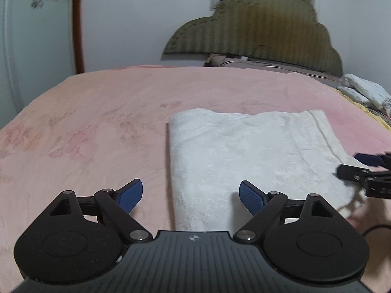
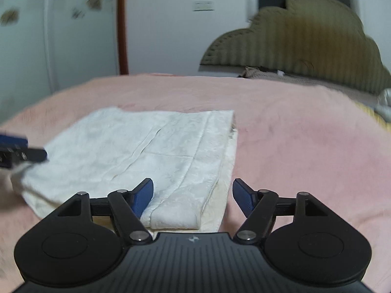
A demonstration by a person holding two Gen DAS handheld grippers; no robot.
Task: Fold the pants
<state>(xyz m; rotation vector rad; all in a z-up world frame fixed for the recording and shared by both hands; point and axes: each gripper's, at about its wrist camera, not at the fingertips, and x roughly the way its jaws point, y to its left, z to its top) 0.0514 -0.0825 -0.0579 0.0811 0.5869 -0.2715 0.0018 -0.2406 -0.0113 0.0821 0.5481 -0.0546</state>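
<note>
Broad bare pink floral bedspread (image 1: 97,112) lies open left of the folded white textured pants (image 1: 232,151), and more beyond them (image 2: 305,127). The olive scalloped quilted headboard (image 1: 264,24) and crumpled white patterned bedding (image 1: 364,92) bound the far side.

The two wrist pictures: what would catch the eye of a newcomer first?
First the white pants, folded into a neat rectangle on the pink blanket that covers the bed. Next, the left claw and the right claw, both open, low over the near edge of the pants. Behind, an olive headboard with a wavy top stands at the wall.
</note>
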